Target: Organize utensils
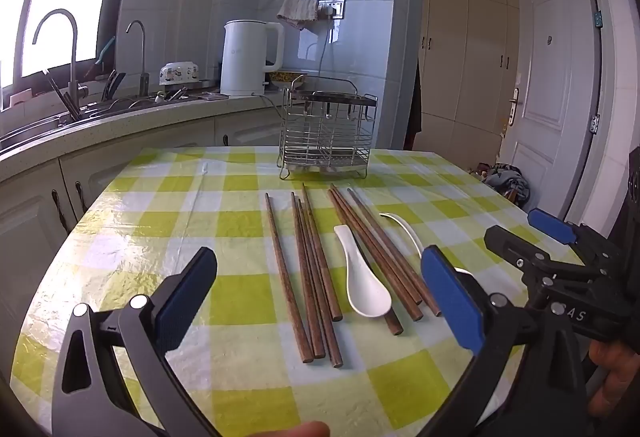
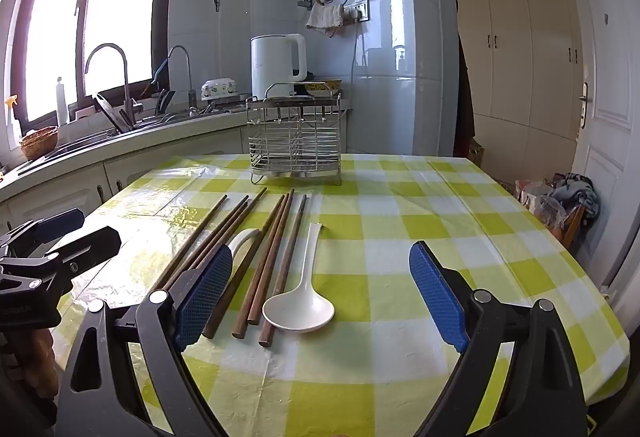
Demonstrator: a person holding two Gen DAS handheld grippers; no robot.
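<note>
Several brown wooden chopsticks (image 1: 304, 277) (image 2: 276, 257) lie side by side on the green-checked tablecloth (image 1: 240, 357). Among them lies a white ceramic spoon (image 1: 364, 277) (image 2: 300, 309), bowl up. A second white spoon (image 1: 404, 229) (image 2: 244, 237) is partly hidden behind a finger in each view. An empty wire utensil rack (image 1: 326, 133) (image 2: 296, 133) stands at the table's far edge. My left gripper (image 1: 320, 301) hovers open over the near ends of the chopsticks. My right gripper (image 2: 320, 295) is open above the spoon bowl. Each gripper shows at the other view's edge (image 1: 528, 233) (image 2: 76, 233).
Behind the table runs a kitchen counter with a white kettle (image 1: 248, 57) (image 2: 278, 65), a bowl, a sink and faucets (image 2: 108, 77). A white door (image 1: 556, 77) and a heap of bags and cloth (image 2: 568, 197) stand off the table's right side.
</note>
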